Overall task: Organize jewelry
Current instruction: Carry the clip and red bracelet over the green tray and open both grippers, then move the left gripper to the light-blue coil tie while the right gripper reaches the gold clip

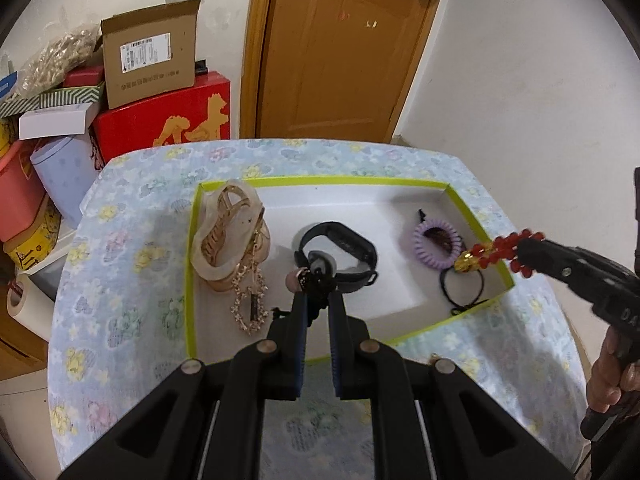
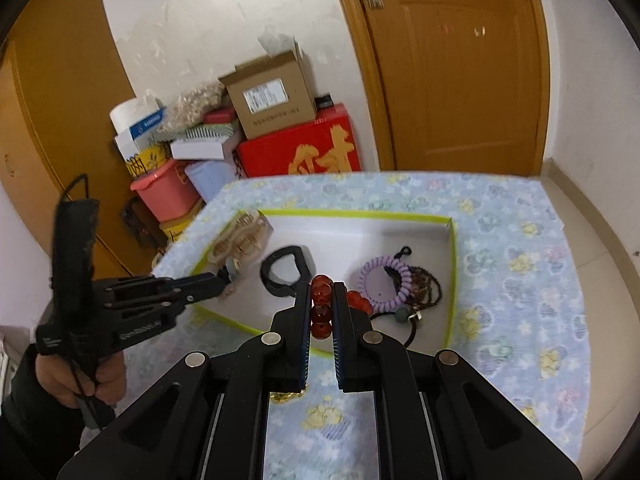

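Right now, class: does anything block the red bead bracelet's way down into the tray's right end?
Partly. The right tool holds the red bead bracelet over the tray at its right rim. Directly beneath lie a purple coil hair tie and a black elastic; the white floor toward the middle is bare.

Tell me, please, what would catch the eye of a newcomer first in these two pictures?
Probably the red bead bracelet with a gold charm, held by the right gripper over the right rim of the shallow white tray with a lime-green edge. Next, the black fitness band in the tray's middle, and the left gripper closed on a small dark trinket.
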`<action>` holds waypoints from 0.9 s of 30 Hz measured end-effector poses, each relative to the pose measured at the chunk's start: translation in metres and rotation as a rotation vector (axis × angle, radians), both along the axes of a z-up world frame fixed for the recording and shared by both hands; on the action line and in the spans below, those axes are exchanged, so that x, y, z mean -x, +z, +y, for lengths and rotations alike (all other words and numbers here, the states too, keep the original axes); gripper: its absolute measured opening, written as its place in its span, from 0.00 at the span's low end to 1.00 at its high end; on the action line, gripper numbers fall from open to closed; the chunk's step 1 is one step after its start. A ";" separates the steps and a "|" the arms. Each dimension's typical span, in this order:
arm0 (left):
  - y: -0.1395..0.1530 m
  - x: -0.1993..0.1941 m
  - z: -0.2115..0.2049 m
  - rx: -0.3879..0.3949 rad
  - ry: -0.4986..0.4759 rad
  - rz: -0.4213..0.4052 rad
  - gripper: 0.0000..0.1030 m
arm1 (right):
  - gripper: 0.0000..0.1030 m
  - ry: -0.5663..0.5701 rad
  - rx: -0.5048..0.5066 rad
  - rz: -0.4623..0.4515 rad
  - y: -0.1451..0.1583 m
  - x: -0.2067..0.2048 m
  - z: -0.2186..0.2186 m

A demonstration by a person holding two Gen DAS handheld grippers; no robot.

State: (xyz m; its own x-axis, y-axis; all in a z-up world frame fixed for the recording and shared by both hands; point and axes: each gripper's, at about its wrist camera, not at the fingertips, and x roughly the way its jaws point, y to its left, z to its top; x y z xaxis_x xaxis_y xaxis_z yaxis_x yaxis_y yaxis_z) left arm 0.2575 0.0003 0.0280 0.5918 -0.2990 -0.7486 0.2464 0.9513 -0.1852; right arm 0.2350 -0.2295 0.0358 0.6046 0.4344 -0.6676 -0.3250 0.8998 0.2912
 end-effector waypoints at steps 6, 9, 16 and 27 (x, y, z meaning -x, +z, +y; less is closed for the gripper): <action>-0.014 -0.010 0.000 -0.029 0.006 0.026 0.10 | 0.09 -0.007 -0.002 0.094 -0.036 -0.020 0.000; -0.021 -0.014 0.000 -0.036 0.009 0.038 0.11 | 0.09 -0.014 -0.005 0.121 -0.045 -0.024 -0.001; -0.027 -0.016 0.000 -0.039 0.019 0.052 0.12 | 0.13 -0.032 0.000 0.135 -0.049 -0.022 -0.007; -0.012 0.006 0.007 0.002 0.032 0.019 0.21 | 0.17 -0.050 -0.024 0.083 -0.028 0.002 -0.019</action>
State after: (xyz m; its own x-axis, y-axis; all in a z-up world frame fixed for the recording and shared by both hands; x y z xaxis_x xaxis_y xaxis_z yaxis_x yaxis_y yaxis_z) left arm 0.2516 0.0073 0.0158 0.5872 -0.2815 -0.7589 0.2120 0.9583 -0.1914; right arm 0.2327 -0.2482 0.0081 0.5690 0.4213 -0.7063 -0.2536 0.9069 0.3366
